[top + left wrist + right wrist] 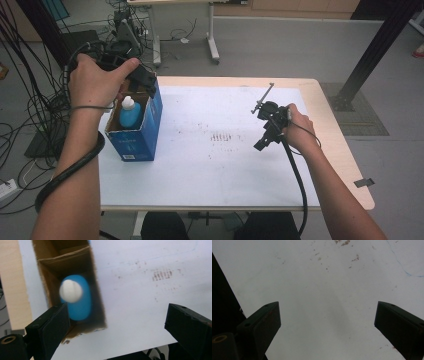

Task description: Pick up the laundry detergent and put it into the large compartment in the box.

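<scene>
Blue bottle (pixel 130 114) with white cap, standing upright in the open blue carton (pixel 145 132) at the table's (pixel 330 125) left edge. The left gripper (pixel 142 79) hovers directly above, jaws wide and empty; the right gripper (pixel 264 140), also spread wide and empty, hangs well apart over the bare white sheet.

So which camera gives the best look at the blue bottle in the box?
The high view: the blue bottle stands upright inside the blue cardboard box, white cap up, below the left tool. The left gripper view looks straight down on it, blurred, between open jaws. The right gripper view faces the white table cover.
</scene>
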Demonstrator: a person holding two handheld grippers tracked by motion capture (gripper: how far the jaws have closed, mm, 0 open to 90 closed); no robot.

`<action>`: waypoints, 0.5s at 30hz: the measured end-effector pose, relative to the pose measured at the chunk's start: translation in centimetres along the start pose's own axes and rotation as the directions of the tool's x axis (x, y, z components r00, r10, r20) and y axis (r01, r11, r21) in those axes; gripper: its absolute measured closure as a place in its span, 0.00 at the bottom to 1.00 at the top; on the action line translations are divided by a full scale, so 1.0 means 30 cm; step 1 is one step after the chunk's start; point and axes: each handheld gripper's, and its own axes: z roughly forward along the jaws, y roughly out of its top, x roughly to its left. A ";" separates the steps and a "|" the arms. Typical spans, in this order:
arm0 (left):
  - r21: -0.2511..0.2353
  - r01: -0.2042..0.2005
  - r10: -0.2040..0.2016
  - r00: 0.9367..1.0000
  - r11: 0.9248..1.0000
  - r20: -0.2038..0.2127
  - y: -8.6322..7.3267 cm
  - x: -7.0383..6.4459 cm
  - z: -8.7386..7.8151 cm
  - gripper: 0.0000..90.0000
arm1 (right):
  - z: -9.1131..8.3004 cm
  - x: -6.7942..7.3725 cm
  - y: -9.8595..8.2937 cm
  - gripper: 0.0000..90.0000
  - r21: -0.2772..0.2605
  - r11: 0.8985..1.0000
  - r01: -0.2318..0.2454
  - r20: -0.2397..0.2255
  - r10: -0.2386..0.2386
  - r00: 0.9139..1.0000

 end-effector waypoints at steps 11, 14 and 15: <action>0.034 -0.119 0.115 0.989 0.992 0.097 -0.051 -0.151 0.084 0.07 | -0.004 0.007 0.007 0.07 -0.006 1.000 0.001 0.007 -0.001 1.000; 0.038 -0.134 0.129 0.985 0.990 0.114 -0.059 -0.181 0.105 0.07 | -0.005 0.009 0.006 0.07 -0.003 1.000 -0.002 0.007 0.002 1.000; 0.036 -0.134 0.129 0.985 0.990 0.118 -0.061 -0.189 0.107 0.07 | -0.005 0.009 0.005 0.07 -0.003 1.000 -0.004 0.007 0.004 1.000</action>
